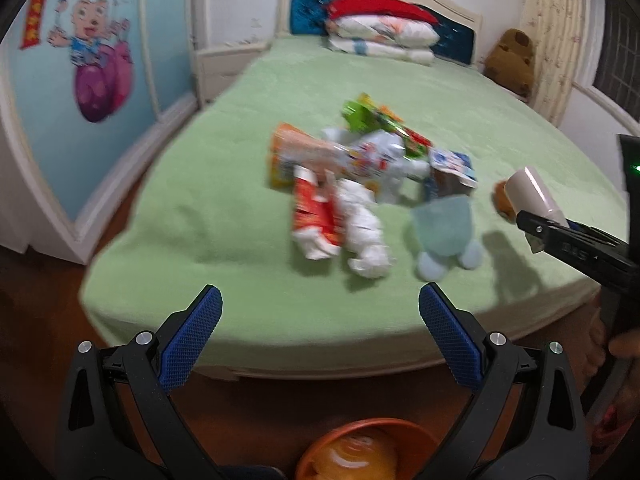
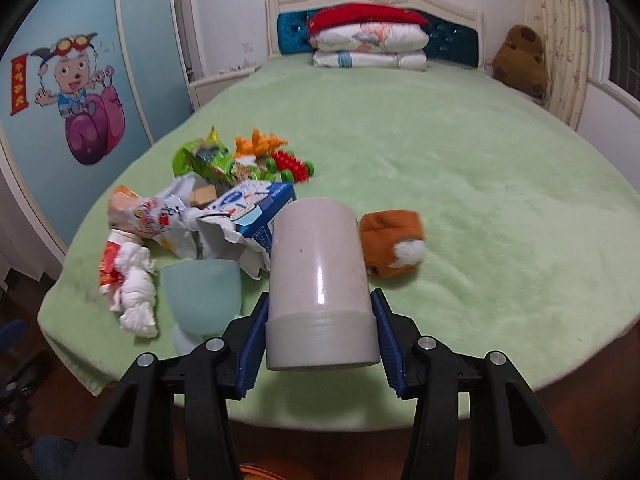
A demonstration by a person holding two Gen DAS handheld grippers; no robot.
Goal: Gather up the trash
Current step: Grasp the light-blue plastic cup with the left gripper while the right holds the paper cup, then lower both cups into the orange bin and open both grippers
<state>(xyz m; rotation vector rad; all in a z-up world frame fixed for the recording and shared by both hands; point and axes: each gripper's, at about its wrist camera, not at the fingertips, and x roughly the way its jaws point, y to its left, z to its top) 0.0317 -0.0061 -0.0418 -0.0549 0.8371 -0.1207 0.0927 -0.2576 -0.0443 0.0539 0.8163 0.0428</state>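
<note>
A pile of trash lies on the green bed [image 1: 224, 200]: an orange-and-white wrapper [image 1: 316, 216], crumpled white tissue [image 1: 364, 236], a green snack bag [image 1: 360, 114] and a torn blue-and-white carton [image 1: 452, 168]. In the right wrist view the tissue [image 2: 138, 292], carton [image 2: 256, 208] and green bag [image 2: 204, 158] show too. My left gripper [image 1: 320, 344] is open and empty above the bed's foot edge. My right gripper [image 2: 320, 340] is shut on a beige cup [image 2: 320, 280], held above the bed; it shows in the left wrist view [image 1: 534, 194].
A pale blue cup-shaped toy [image 2: 204, 300], a brown plush [image 2: 394, 242] and a red-and-orange spiky toy [image 2: 280, 156] lie by the pile. An orange bin [image 1: 360, 452] stands on the floor below the left gripper. Pillows [image 2: 368, 46] sit at the headboard. A wardrobe [image 2: 80, 80] stands left.
</note>
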